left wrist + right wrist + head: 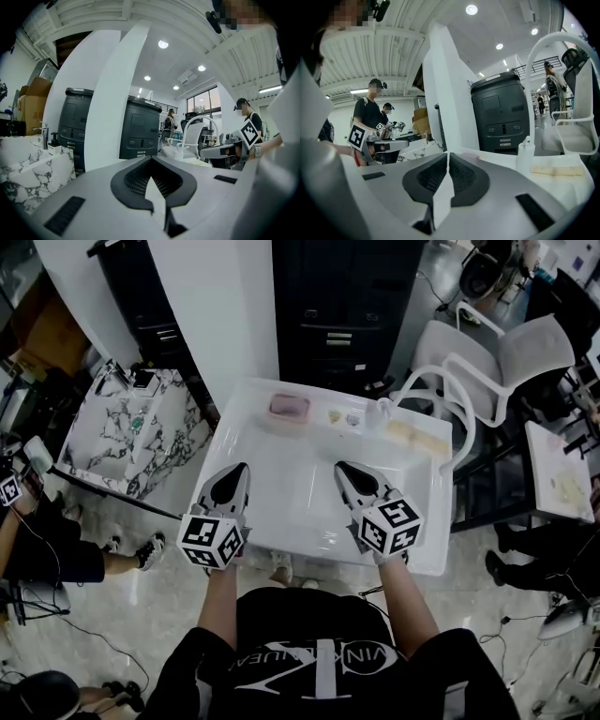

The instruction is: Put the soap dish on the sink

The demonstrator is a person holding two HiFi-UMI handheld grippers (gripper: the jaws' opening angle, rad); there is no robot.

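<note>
You hold both tongs low over the white, glossy sink [291,504], and each one is clenched on nothing. In the left gripper view the ribbed dark pads of the left tongs [241,469] meet in one thin line, and the right gripper view shows the same for the right tongs [341,468]. The soap dish [290,406] is a small pink piece with rounded corners. It lies on the far rim of the sink, well apart from both tongs, but it is too small here to tell its material. Just right of it are two small things [343,416], one yellowish and one greyish, and I cannot make out what they are. Further right lies a pale flat piece [417,437], perhaps a cloth or a sponge. A white pump bottle [525,150] stands near it. The marker cubes [212,541] carry black and white squares. The white letters on your black shirt [319,652] appear upside down and cut off, so they cannot be read surely.
</note>
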